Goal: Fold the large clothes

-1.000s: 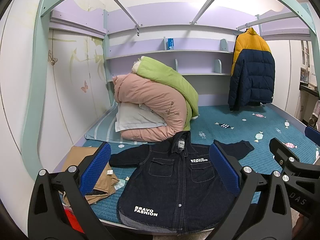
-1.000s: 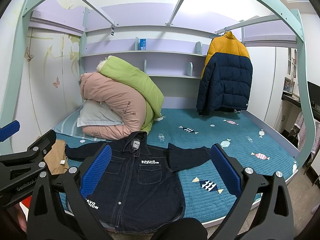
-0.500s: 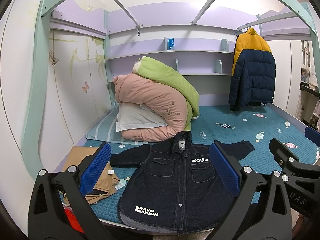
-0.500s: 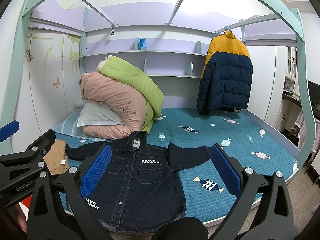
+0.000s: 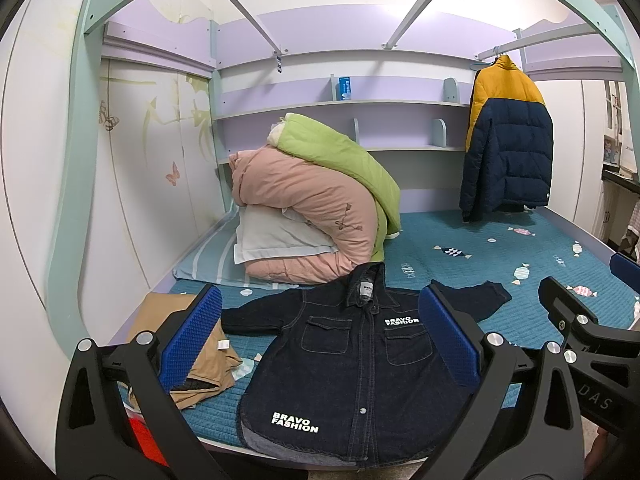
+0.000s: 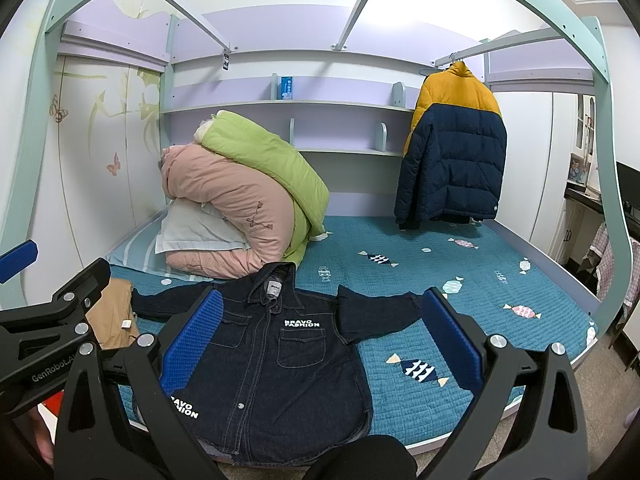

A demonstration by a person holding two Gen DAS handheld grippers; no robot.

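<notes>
A dark denim jacket [image 5: 352, 364] with white "BRAVO FASHION" lettering lies flat, front up, at the near edge of the bed, sleeves spread to both sides. It also shows in the right wrist view [image 6: 268, 356]. My left gripper [image 5: 320, 340] is open and empty, held above the jacket's near edge. My right gripper [image 6: 320, 340] is open and empty, held over the jacket's right half. Neither touches the cloth. Each gripper's body shows at the edge of the other's view.
A folded tan garment [image 5: 192, 344] lies left of the jacket. Rolled pink and green quilts [image 5: 312, 208] and a pillow sit behind it. A yellow and navy puffer coat [image 5: 508, 140] hangs at the back right. The blue quilted bedspread [image 6: 460, 280] stretches right.
Both views have shifted very slightly; the jacket and both grippers stay as they were.
</notes>
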